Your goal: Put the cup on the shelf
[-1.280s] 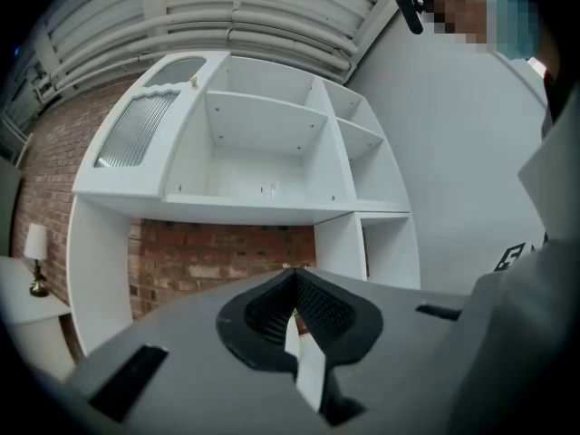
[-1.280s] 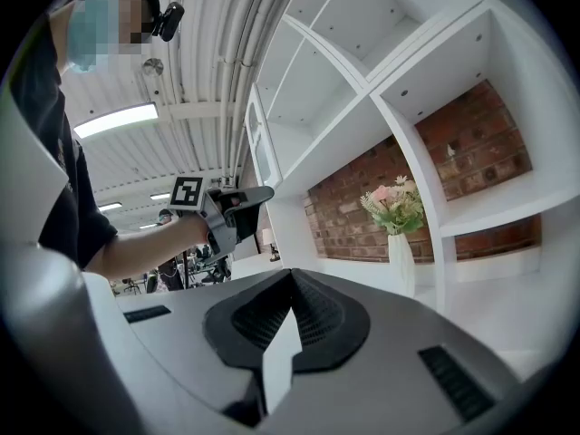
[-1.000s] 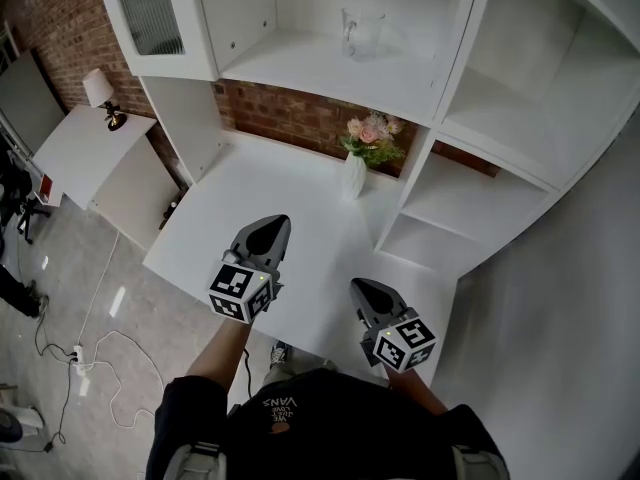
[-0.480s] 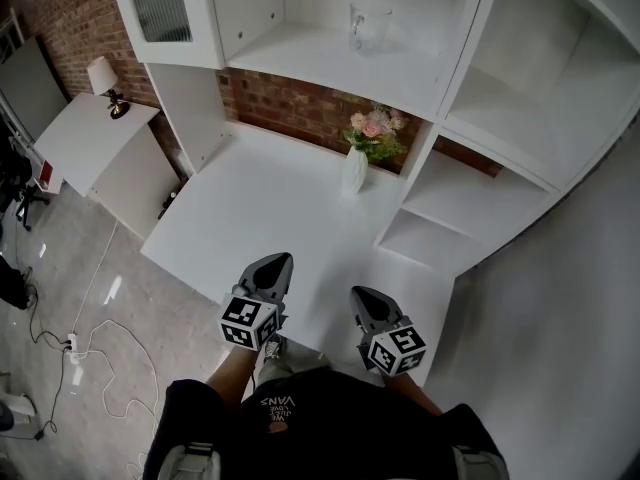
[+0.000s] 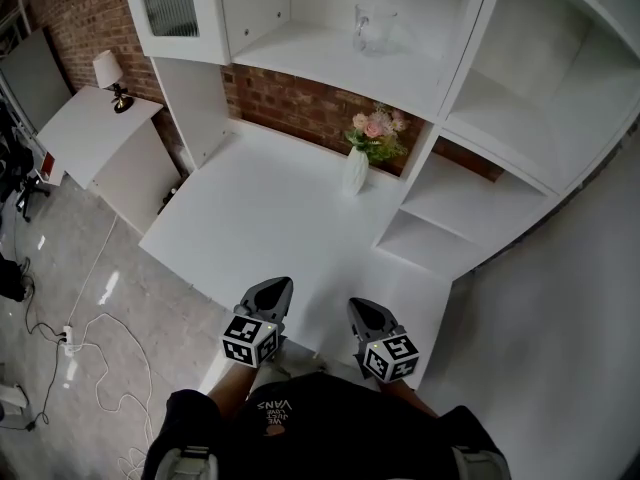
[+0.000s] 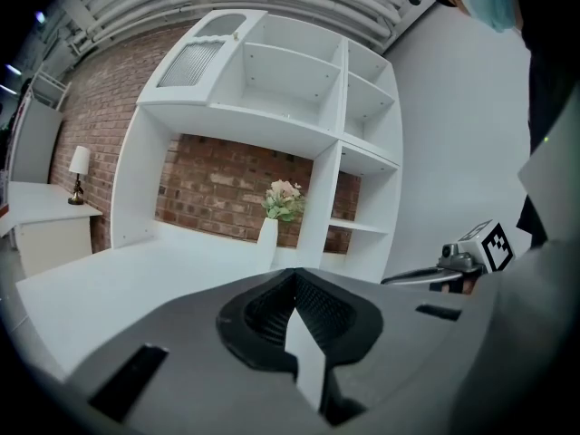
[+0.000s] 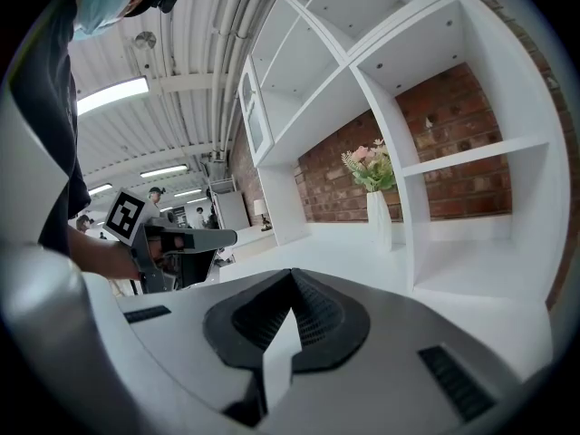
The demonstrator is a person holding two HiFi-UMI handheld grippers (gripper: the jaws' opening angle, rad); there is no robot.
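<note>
A clear glass cup (image 5: 372,29) stands upright on the upper shelf (image 5: 318,60) of the white wall unit, far from both grippers. My left gripper (image 5: 272,287) hovers at the front edge of the white desk (image 5: 270,218), jaws shut with nothing between them. Just to its right, my right gripper (image 5: 357,306) is also shut and empty. In the left gripper view the closed left gripper (image 6: 292,275) points at the unit, and the right gripper (image 6: 426,277) shows beside it. The right gripper view shows the closed right gripper (image 7: 290,274). I cannot make out the cup in either gripper view.
A white vase with pink flowers (image 5: 358,163) stands at the back of the desk beside the upright shelf divider (image 5: 420,173). Lower open shelves (image 5: 450,208) lie to the right. A lamp (image 5: 108,69) sits on a side cabinet at left; cables (image 5: 100,368) trail on the floor.
Both grippers have drawn back from over the desk to its front edge, closer to the person. The cup stays on the shelf. Both stay shut.
</note>
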